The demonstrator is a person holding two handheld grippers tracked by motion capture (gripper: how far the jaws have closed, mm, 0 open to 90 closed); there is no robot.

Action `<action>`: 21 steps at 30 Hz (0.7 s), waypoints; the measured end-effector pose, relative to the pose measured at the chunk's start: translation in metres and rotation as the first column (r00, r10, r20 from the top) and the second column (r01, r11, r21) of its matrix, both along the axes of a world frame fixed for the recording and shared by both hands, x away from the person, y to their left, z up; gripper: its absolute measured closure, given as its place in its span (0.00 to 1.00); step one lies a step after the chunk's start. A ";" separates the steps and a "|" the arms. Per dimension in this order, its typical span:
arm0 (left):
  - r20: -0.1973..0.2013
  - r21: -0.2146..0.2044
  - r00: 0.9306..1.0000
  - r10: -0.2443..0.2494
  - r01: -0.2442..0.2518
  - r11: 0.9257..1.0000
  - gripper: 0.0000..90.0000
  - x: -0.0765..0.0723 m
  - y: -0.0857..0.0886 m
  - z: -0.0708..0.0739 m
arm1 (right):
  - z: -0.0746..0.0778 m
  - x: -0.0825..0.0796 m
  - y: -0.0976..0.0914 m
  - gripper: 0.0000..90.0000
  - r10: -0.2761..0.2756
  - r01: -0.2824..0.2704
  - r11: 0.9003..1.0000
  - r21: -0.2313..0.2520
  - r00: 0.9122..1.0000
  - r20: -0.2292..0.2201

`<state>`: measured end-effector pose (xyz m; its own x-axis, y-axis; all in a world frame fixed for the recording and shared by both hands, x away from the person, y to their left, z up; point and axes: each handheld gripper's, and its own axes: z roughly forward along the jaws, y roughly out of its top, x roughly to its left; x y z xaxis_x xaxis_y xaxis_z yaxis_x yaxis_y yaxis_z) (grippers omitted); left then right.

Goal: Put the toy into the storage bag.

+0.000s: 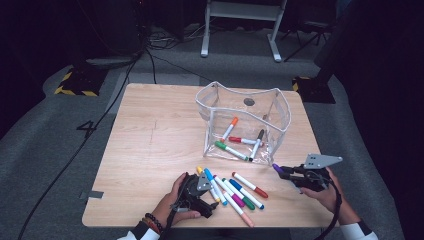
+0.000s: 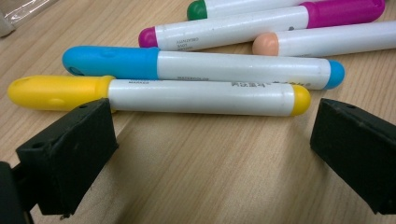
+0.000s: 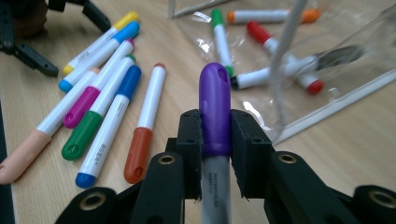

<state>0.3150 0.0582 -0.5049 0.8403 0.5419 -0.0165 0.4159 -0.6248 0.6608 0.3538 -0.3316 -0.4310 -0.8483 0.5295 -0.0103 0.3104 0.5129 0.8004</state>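
The right gripper (image 3: pixel 215 140) grasps a purple-capped marker with a white barrel (image 3: pixel 215 109), its fingers (image 3: pixel 190 140) clenched on the cap where it meets the barrel, the cap pointing forward toward the clear plastic open-topped pouch (image 1: pixel 280 107) on the wooden tabletop (image 1: pixel 150 145). The marker is held clear of the tabletop, just off the pouch's near right corner, as the high view shows (image 1: pixel 278 169). The hold sits far forward on the marker, so the barrel could pivot between the pads during travel. The soft pouch wall stands between marker and opening; a low approach would likely strike and fold the rim or push the pouch across the tabletop, and an early release would probably drop the marker outside it. Four markers already lie inside, so a tossed marker may bounce.

The right hand (image 1: pixel 325 192) holds its gripper roughly level, pointing left toward the pouch. The left hand (image 1: pixel 172 200) rests on the tabletop at the near edge, with the left gripper (image 2: pixel 210 154) low and level; its fingers stand released and wide apart, facing a yellow-capped white marker (image 2: pixel 159 95) that lies crosswise just beyond them, untouched, beside a light-blue-capped one (image 2: pixel 201 67).
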 end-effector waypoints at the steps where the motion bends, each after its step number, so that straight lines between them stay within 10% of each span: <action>1: -0.001 -0.001 1.000 0.001 -0.001 1.000 0.01 0.000 0.000 0.000 | 0.007 -0.001 -0.003 0.83 -0.005 0.005 1.000 0.006 1.000 0.014; 21: -0.001 -0.001 1.000 0.001 -0.001 1.000 0.01 0.000 0.000 0.000 | 0.140 0.031 0.008 0.83 -0.032 0.019 0.998 0.061 0.973 0.230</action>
<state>0.3149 0.0582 -0.5049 0.8398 0.5426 -0.0176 0.4169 -0.6239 0.6610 0.3852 -0.3237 -0.2911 -0.8128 0.5562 -0.1731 0.1259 0.4579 0.8801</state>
